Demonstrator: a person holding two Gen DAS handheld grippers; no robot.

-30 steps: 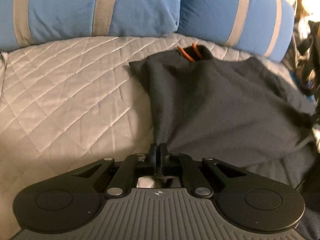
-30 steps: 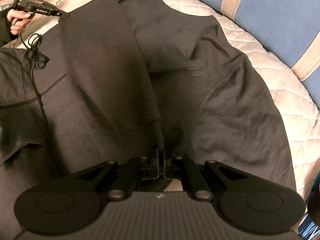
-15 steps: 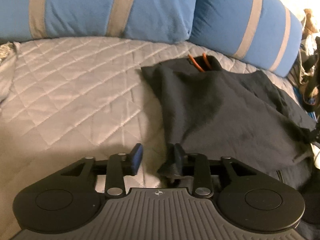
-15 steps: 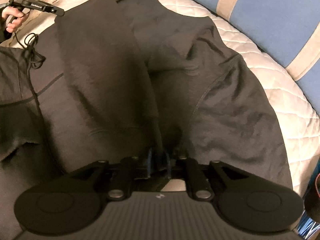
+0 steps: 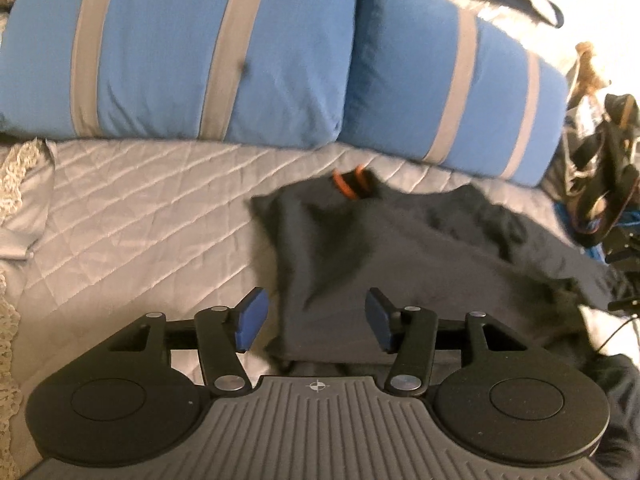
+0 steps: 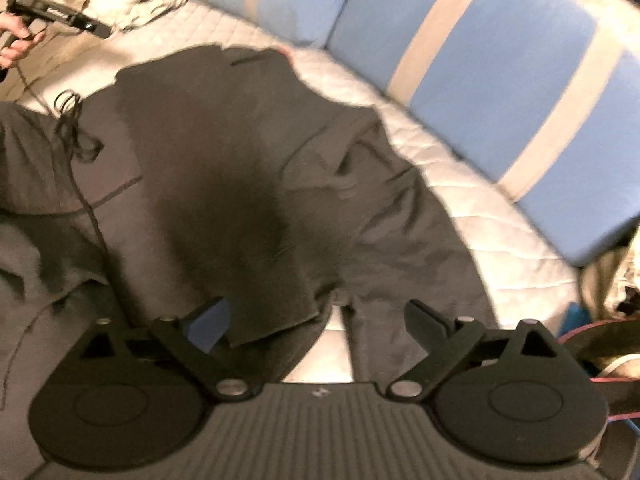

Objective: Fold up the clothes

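Both of your grippers now hang spread wide over the dark garment on the quilted bed cover, a second after each was clamped shut on a pinch of that cloth. Your left gripper holds nothing; its blue-padded fingers stand well apart, the garment's near edge lying slack between them, where half a second ago they had only begun to part. Your right gripper has let go too: its fingers are wide, and the released fold has dropped flat, one flap ending just ahead of the left finger, a sliver of pale cover showing between the two dark panels.

The garment lies spread across the bed in front of the blue pillows with grey stripes, an orange cord showing at its far end. In the right wrist view, much blurred, your left hand grips the other tool at the upper left edge, higher in the frame than before, and a thin black cable trails from it over the cloth.
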